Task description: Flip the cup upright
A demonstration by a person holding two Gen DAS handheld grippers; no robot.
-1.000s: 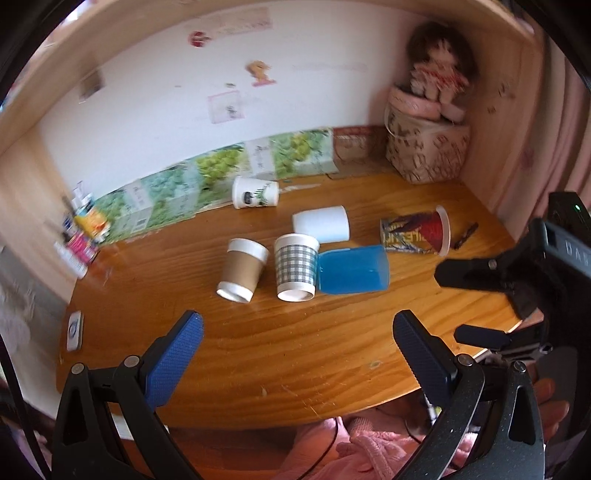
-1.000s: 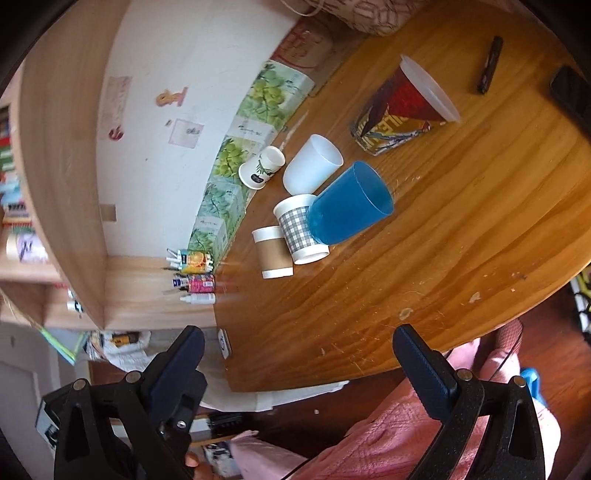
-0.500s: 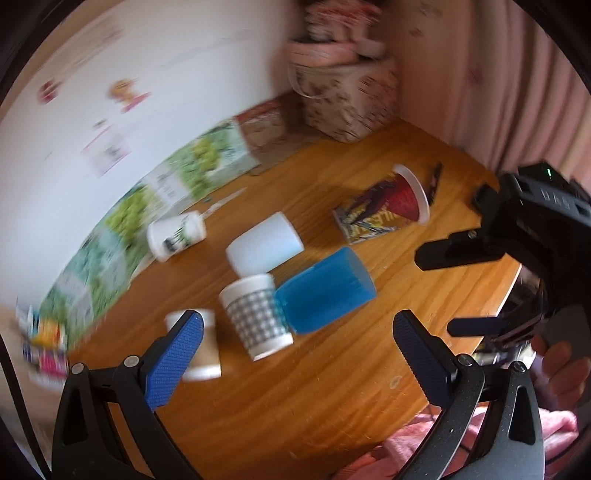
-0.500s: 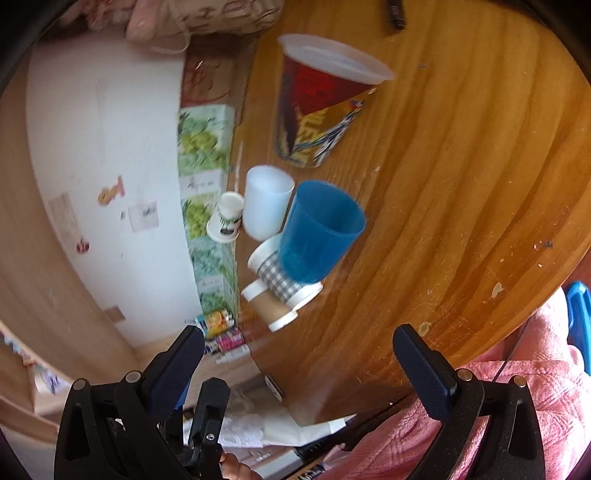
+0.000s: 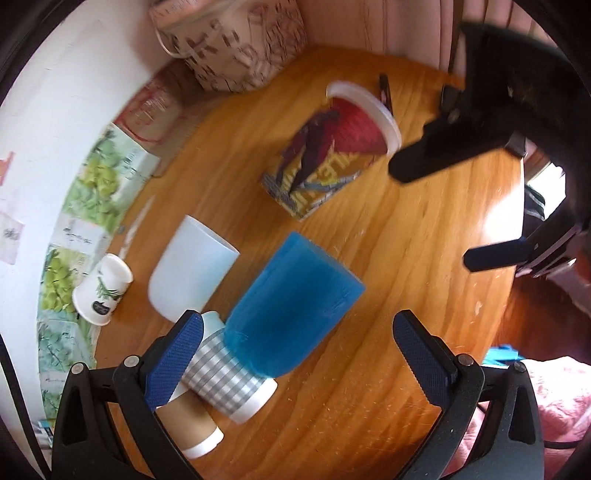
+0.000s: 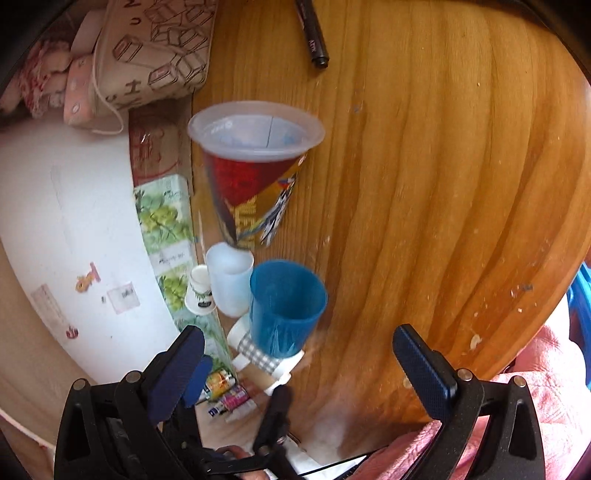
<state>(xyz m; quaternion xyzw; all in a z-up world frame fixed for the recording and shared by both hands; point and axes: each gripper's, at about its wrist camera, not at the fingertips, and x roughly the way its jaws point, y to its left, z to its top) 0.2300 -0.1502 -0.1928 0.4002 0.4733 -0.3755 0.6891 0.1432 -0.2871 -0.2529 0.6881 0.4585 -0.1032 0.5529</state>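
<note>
A blue plastic cup (image 5: 291, 306) lies on its side on the wooden table (image 5: 406, 258), its mouth against a checked paper cup (image 5: 229, 376). My left gripper (image 5: 295, 354) is open, its fingers spread either side of the blue cup, apart from it. The blue cup also shows in the right wrist view (image 6: 284, 306). My right gripper (image 6: 299, 369) is open and empty; in the left wrist view it hangs over the table's right edge (image 5: 461, 192).
Lying on the table are a red printed cup (image 5: 328, 147), a white cup (image 5: 192, 266), a small white paper cup (image 5: 101, 291) and a brown paper cup (image 5: 192, 424). A patterned bag (image 5: 236, 44) stands at the back. A black pen (image 6: 314, 33) lies near the red cup.
My left gripper has moved in close over the blue cup and rolled. My right gripper has swung toward the red cup and rolled too. No cup has moved.
</note>
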